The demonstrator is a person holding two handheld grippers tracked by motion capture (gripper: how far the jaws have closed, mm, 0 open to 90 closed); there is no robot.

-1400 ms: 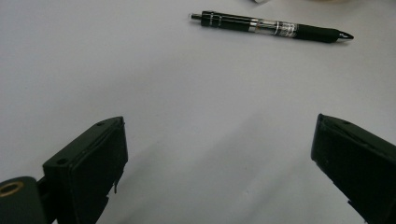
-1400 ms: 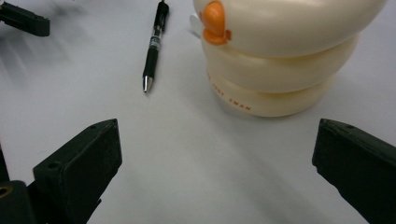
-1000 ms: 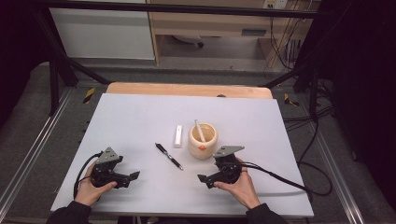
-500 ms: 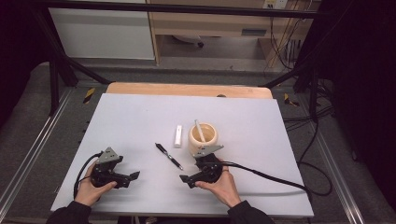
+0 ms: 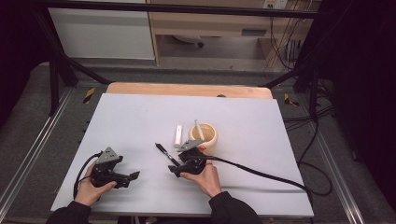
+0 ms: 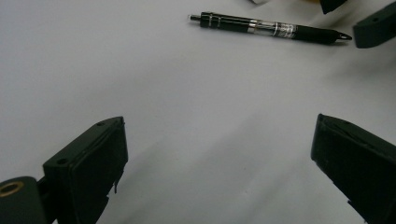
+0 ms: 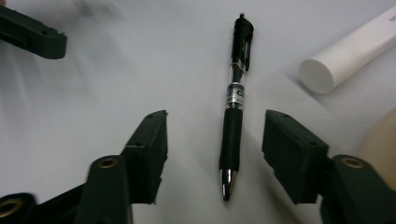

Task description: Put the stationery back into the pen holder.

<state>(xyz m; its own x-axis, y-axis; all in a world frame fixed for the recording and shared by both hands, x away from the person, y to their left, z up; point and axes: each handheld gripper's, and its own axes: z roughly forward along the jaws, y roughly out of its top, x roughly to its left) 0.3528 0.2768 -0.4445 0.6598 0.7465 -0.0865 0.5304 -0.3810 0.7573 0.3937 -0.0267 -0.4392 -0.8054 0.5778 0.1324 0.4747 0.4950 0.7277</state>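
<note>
My right claw (image 7: 215,158) sits low over the table (image 5: 140,116), just in front of my right hand (image 5: 205,179). Its jaws stand apart with the black pen (image 7: 236,107) lying between them. Neither pad touches the barrel; a strip of bare table shows on each side of it, narrower on the right. The jaws have just been closing in on the pen, which lies flat and ungripped. Its metal tip points back toward me, level with the jaw roots, and its clip end lies beyond the jaw tips.

In the high view the right claw (image 5: 175,170) covers the near end of the pen (image 5: 163,150), which runs away from it up and to the left.

My left claw (image 5: 133,176) rests near the front edge of the table, well apart from the right one, in my left hand (image 5: 88,191). Its jaws are spread wide with nothing between them, as its own view shows. The pen (image 6: 266,28) lies across the far part of that view.

Beyond the pen lies a white tube (image 5: 178,136), flat on the table, just beside a tan bowl (image 5: 205,136). A pale stick (image 5: 198,128) leans in the bowl. The bowl is near the back of my right claw; I cannot tell whether they touch.
</note>
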